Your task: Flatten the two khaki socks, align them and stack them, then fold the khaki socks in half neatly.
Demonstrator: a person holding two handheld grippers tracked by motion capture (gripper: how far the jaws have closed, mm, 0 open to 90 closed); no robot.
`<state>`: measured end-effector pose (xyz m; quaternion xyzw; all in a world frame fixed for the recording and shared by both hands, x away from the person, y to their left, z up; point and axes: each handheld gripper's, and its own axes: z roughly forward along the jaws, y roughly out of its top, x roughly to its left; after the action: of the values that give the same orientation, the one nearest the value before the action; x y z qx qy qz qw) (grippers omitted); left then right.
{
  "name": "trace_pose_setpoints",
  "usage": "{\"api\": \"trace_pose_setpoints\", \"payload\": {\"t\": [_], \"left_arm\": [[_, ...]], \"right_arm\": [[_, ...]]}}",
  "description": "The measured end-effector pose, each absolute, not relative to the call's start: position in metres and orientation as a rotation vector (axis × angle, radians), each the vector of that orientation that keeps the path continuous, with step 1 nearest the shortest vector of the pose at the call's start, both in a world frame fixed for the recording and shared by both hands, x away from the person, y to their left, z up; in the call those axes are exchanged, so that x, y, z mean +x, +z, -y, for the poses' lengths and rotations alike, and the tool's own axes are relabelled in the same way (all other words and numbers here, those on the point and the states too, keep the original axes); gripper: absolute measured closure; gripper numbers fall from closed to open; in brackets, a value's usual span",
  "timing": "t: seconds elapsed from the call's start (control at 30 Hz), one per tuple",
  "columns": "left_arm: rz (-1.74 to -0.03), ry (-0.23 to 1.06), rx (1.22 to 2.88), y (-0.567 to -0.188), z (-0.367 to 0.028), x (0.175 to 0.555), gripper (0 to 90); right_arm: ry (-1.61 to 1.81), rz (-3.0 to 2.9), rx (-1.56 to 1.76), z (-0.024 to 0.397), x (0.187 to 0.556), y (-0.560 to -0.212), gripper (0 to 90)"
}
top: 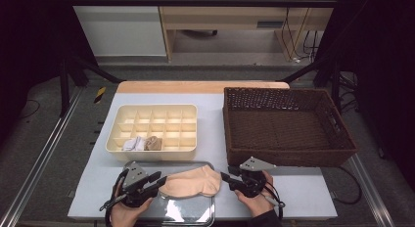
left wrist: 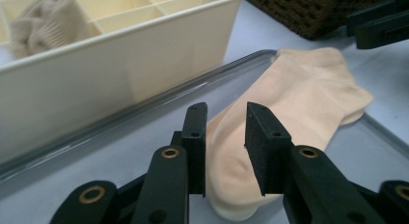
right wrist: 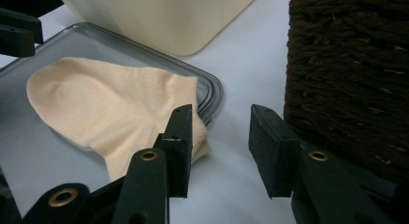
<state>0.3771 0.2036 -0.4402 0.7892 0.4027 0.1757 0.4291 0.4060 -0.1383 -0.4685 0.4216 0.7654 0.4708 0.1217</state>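
left claw (top: 159,180) released, jaws astride the toe of the peach sock (top: 193,182); right claw (top: 226,178) released at its cuff, bare worktop (top: 303,192) beneath. the sock lies flat on a metal tray (top: 191,212), lower centre of frame, its cuff overhanging the tray rim. the divided box (top: 152,129) and wicker basket (top: 286,124) crowd close behind.

Light comes from overhead & falls evenly on the tabletop (top: 303,192); around the tabletop the room drops to near black, esp. both side edges of the high view. High view is soft, low-res, no motion blur. Pale glare on the metal tray (top: 188,212), at its near edge. Faint shadow under the sock (right wrist: 111,105) on the tray. In both gripper views the black fingers (left wrist: 195,142) nearest the lens are sharp, while the organiser box (left wrist: 115,55) behind is a bit blurred.
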Motion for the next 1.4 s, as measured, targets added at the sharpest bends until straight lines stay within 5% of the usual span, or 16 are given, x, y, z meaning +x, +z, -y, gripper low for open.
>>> {"api": "trace_pose_setpoints", "payload": {"t": [0.6,1.4], "left_arm": [[-0.888,0.408,2.034,-0.448,-0.143,0.387,80.8],[-0.883,0.339,2.152,-0.477,-0.129,0.392,88.4]], "right_arm": [[1.401,-2.207,1.269,0.145,0.404,-0.474,56.6],[1.415,-2.237,1.311,0.124,0.409,-0.485,57.5]]}}
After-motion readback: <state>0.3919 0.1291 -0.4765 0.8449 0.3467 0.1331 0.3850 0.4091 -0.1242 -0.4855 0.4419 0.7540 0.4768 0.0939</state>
